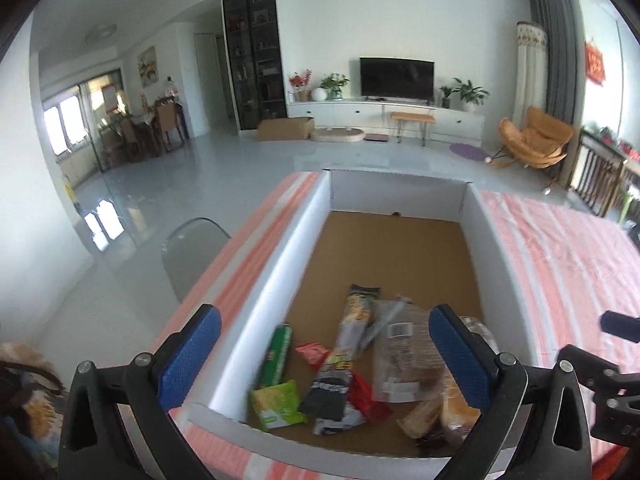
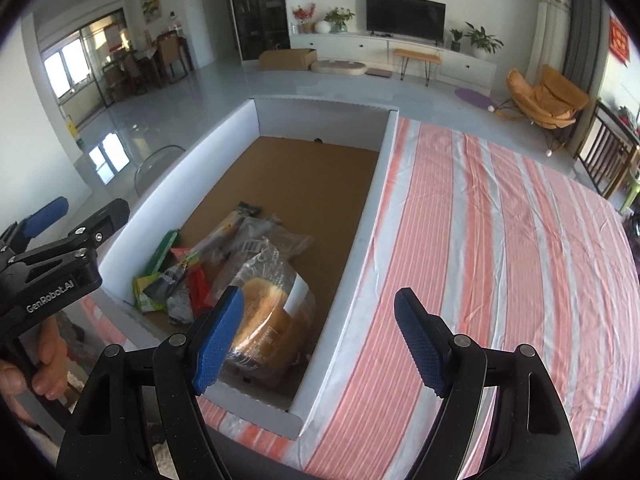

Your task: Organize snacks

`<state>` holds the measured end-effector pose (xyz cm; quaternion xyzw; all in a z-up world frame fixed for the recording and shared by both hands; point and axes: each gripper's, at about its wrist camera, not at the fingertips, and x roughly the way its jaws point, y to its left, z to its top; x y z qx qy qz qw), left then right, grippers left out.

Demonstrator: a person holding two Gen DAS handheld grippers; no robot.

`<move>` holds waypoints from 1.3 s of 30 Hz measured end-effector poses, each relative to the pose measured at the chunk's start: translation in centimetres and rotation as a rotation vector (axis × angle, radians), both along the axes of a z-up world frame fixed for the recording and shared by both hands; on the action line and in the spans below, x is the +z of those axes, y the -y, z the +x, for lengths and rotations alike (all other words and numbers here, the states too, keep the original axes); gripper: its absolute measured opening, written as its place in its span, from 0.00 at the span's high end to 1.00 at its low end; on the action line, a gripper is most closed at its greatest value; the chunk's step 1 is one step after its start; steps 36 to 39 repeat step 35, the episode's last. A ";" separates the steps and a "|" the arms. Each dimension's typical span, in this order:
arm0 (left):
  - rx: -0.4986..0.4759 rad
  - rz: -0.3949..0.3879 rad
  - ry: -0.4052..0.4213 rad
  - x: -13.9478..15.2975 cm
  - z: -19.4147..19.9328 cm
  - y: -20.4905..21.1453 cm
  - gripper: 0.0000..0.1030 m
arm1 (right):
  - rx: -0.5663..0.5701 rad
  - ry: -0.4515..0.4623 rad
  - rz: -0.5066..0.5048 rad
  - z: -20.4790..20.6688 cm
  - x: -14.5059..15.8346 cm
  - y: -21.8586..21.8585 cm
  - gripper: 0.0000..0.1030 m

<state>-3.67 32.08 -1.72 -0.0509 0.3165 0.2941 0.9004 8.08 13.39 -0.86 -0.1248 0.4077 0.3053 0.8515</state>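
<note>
A shallow box with white walls [image 1: 280, 248] and a brown floor lies on the striped cloth. Several snacks are heaped at its near end: a green packet [image 1: 276, 400], a green tube [image 1: 278, 354], a long yellow and black packet [image 1: 352, 336], a red packet [image 1: 366, 396] and a clear bag of bread [image 2: 268, 320]. My left gripper [image 1: 324, 360] hangs above the heap, open, with nothing between its blue pads. My right gripper [image 2: 320, 344] is open and empty over the box's right wall [image 2: 360, 240], with one pad above the bread bag and the other above the cloth.
The pink and white striped tablecloth [image 2: 500, 240] stretches to the right of the box. The far half of the box floor [image 2: 312, 176] is bare cardboard. A grey chair back [image 1: 188, 248] stands off the table's left edge. A hand [image 2: 44, 360] holds the left gripper's handle.
</note>
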 end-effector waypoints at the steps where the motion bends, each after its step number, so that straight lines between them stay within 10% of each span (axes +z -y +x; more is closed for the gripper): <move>1: 0.021 0.022 -0.010 0.0 0.0 0.1 0.00 | 0.002 0.006 -0.003 -0.2 0.0 0.0 0.22; 5: 0.055 0.108 -0.009 -0.1 -0.5 0.9 0.00 | 0.010 0.012 -0.006 -0.7 0.0 -0.2 0.22; 39: 0.024 -0.003 -0.078 -1.2 -0.5 0.2 0.00 | 0.010 0.002 -0.043 -1.6 -0.5 -1.9 0.22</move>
